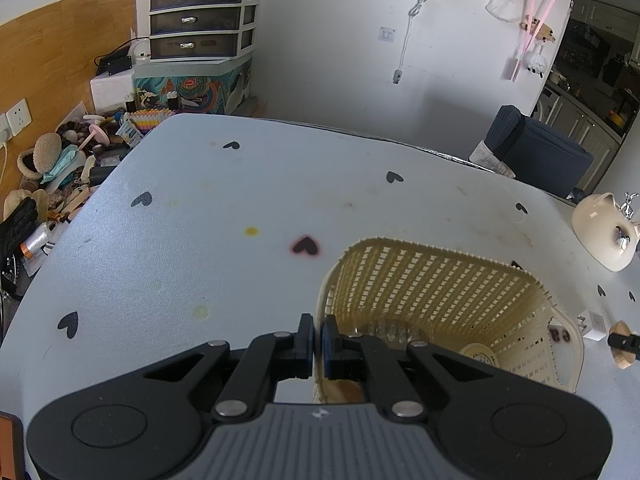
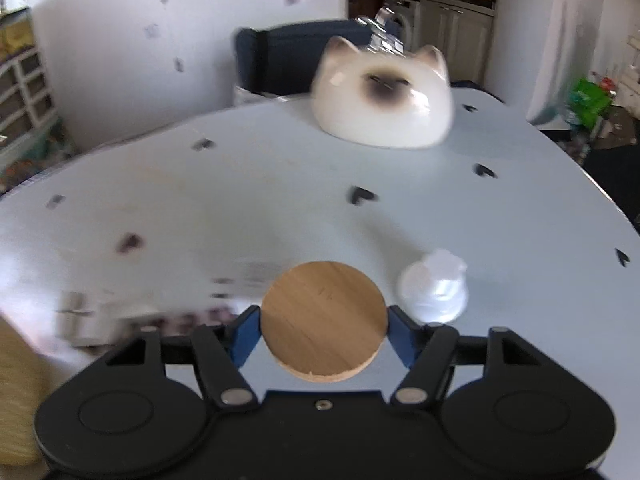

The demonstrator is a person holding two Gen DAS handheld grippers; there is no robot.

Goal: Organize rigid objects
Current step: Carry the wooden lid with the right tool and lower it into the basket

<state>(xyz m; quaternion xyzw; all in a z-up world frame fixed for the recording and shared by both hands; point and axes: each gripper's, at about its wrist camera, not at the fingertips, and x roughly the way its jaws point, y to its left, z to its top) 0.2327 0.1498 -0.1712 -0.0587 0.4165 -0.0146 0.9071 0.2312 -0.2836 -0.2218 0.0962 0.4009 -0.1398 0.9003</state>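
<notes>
My left hand-held gripper (image 1: pixel 316 340) clamps basket (image 1: pixel 440 280) rim, mid-surface (image 1: pixel 200 220). Right view alone shows my right hand-held gripper (image 2: pixel 324 322) pinching wooden disc (image 2: pixel 324 320), white bottle (image 2: pixel 434 290) beside, cat bowl (image 2: pixel 384 96) at far edge.

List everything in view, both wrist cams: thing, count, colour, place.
table: 1, pale blue with black hearts, under everything
basket: 1, cream plastic lattice, near right of the left-wrist view
wooden disc: 1, tan, between the right jaws
cat-shaped bowl: 1, white with brown face, far side of the table
white plug: 1, white, right of the disc
drawer unit: 1, white and grey, by the far wall
left gripper: 1, black, jaws shut on the basket rim
right gripper: 1, black with blue pads, shut on the disc
</notes>
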